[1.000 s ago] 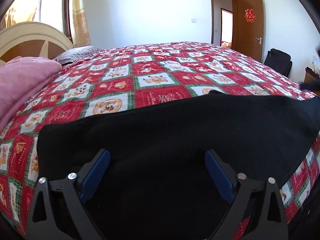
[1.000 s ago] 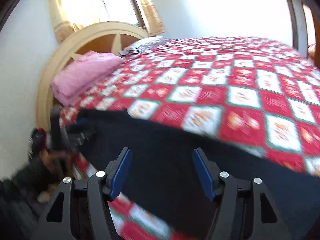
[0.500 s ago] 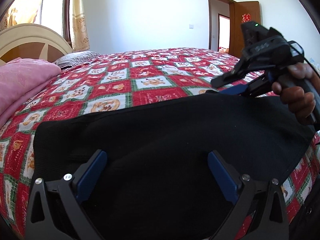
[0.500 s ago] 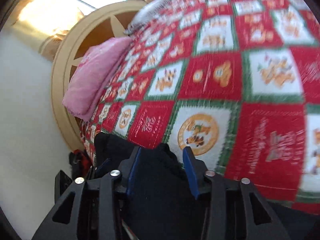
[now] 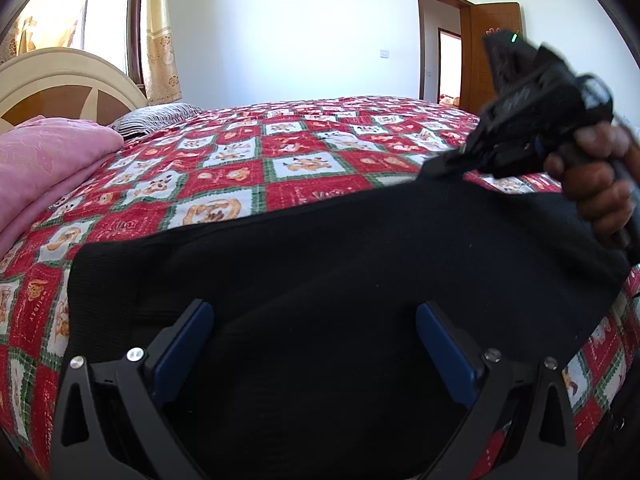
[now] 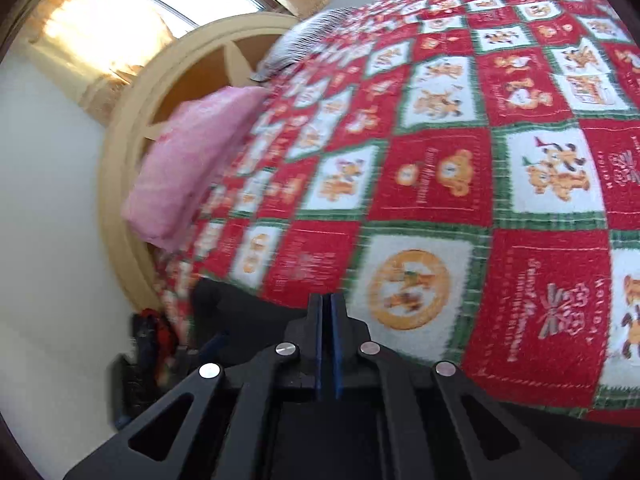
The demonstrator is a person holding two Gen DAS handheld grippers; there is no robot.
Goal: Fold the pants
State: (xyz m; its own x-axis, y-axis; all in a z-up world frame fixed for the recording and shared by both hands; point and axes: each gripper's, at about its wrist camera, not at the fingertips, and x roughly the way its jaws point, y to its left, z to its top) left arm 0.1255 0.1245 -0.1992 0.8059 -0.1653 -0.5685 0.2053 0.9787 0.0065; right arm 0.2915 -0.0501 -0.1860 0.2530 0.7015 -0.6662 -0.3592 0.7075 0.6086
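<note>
Red patchwork bed [image 5: 304, 152], black pants [image 5: 360, 264] spread along its near edge, pink blanket [image 5: 44, 160] by the headboard, left gripper [image 5: 314, 344] over the pants with jaws wide apart, right gripper [image 6: 328, 320] pinching the pants' far edge, jaws together on the cloth

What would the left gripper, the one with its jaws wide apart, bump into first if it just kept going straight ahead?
Most likely the black pants: the left gripper points low over them, and the cloth fills the space ahead. Beyond lies the red patterned bedspread. Depth is hard to judge.
</note>
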